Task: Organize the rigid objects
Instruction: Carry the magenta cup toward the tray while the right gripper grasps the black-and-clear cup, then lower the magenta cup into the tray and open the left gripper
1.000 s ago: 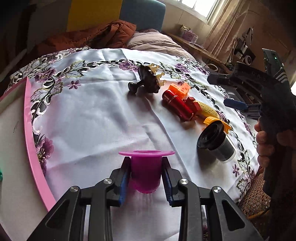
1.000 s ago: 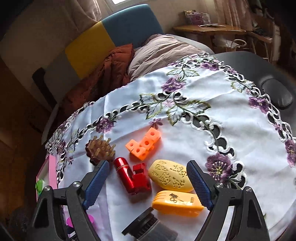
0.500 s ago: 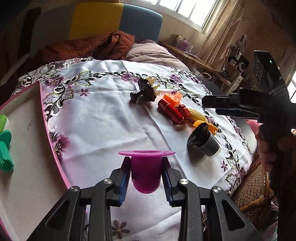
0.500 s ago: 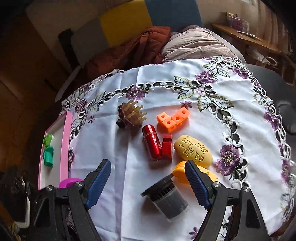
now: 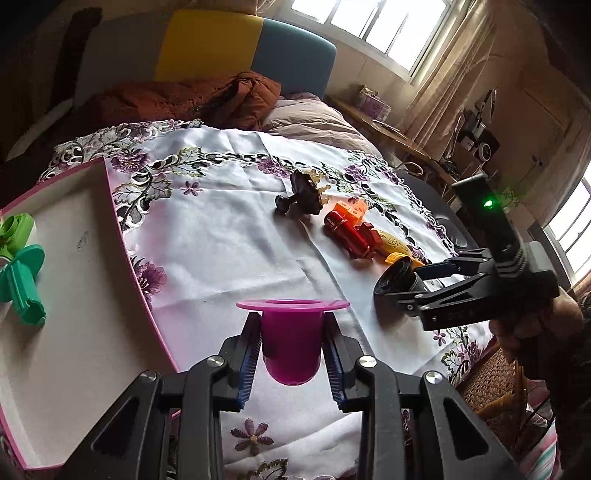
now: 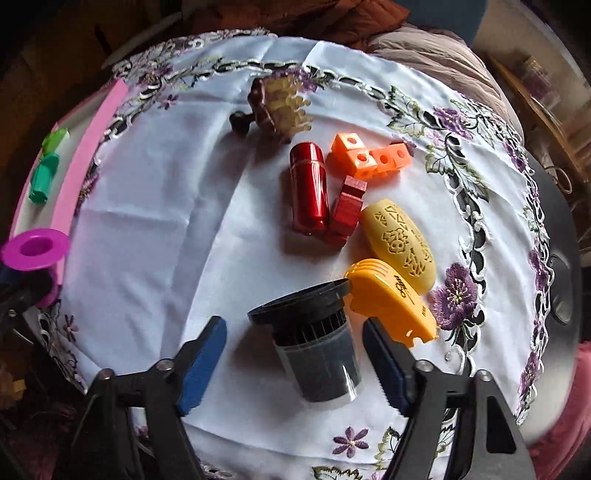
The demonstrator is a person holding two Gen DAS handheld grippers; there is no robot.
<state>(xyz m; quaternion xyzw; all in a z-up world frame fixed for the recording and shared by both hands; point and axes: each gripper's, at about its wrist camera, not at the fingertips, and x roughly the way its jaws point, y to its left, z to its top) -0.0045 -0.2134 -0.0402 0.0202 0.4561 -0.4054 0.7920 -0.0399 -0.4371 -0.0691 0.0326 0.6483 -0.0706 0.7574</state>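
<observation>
Surface: white tablecloth [image 6: 155,229] with purple flower embroidery and cutwork border, over a dark round table [image 6: 557,236].

Left gripper [image 5: 291,354]: jaws clamped on a magenta flanged cup [image 5: 291,339], blue pads pressed on both sides of its body just under the flange. Cup is held off the cloth, just right of the pink-rimmed tray's [image 5: 122,236] edge. In the tray, at its left side: a teal winged plastic piece [image 5: 22,280] and, just beyond it, a light green ring piece [image 5: 16,229].

Right gripper [image 6: 295,362]: jaws spread wide, straddling a black cylinder [image 6: 314,347] with a flared rim lying on its side. Pads sit either side of it, apart from it.

Touching the cylinder's rim on the right: an orange comb-like cap [image 6: 391,306] with black lettering, not legible. Next out: a yellow oval case [image 6: 399,240] with cut-out patterns, then a red wooden block [image 6: 345,210] against a red metal capsule [image 6: 308,188]. Beyond those, orange linked cubes [image 6: 365,157] with round holes. Farthest on the cloth: a dark brown brush [image 6: 273,107] with pale pegs and a knob handle.

Room, past the table: rust-brown jacket [image 5: 192,99] and grey pillow [image 5: 317,122] on a yellow and blue seat back [image 5: 240,48], then a wooden side table [image 5: 388,129], curtains [image 5: 443,66] and bright windows [image 5: 373,26].
</observation>
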